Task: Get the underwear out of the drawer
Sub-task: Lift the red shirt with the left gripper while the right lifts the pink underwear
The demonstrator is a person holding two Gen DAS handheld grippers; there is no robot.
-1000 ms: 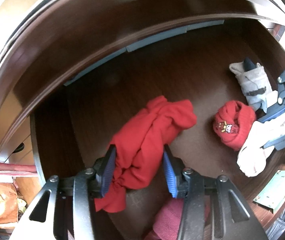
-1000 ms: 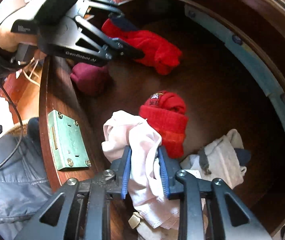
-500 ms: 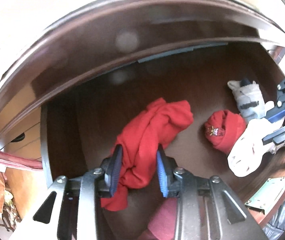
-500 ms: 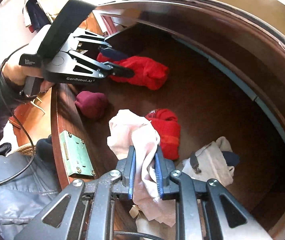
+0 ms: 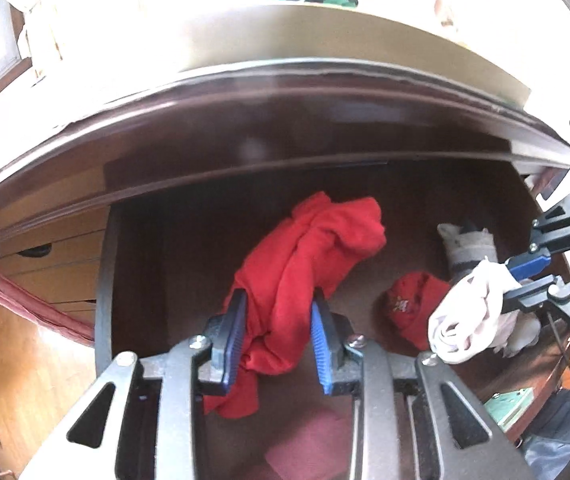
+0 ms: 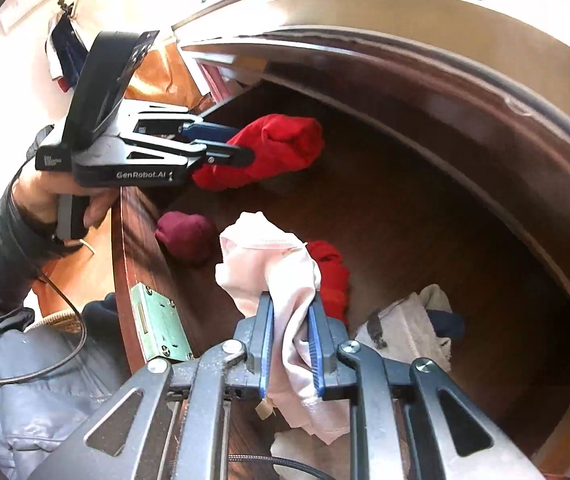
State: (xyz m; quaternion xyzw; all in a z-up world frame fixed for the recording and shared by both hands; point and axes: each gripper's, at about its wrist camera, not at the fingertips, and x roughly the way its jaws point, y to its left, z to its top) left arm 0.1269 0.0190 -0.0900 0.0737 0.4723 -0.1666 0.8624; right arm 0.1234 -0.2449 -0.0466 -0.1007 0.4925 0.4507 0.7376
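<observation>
My left claw [image 5: 279,336] is clamped on the red underwear [image 5: 309,256], my right claw [image 6: 289,344] on the pink pair [image 6: 277,276], at three o'clock; both hang above the drawer [image 6: 425,200] for clearance.

The dark brown wooden drawer [image 6: 425,216] has a smooth, glossy varnish that throws back the light along its rim. A soft, matt red knit cloth garment [image 5: 309,264] bunches between ribbed blue plastic pads [image 5: 232,340] on the left hand-held gripper [image 5: 279,338], whose arms are dull grey metal. The pale pink cotton garment [image 6: 281,276] in the right hand-held gripper [image 6: 289,344] looks thin and creased. A pale green metal lock plate [image 6: 157,326] has a flat painted finish with shiny screws.
</observation>
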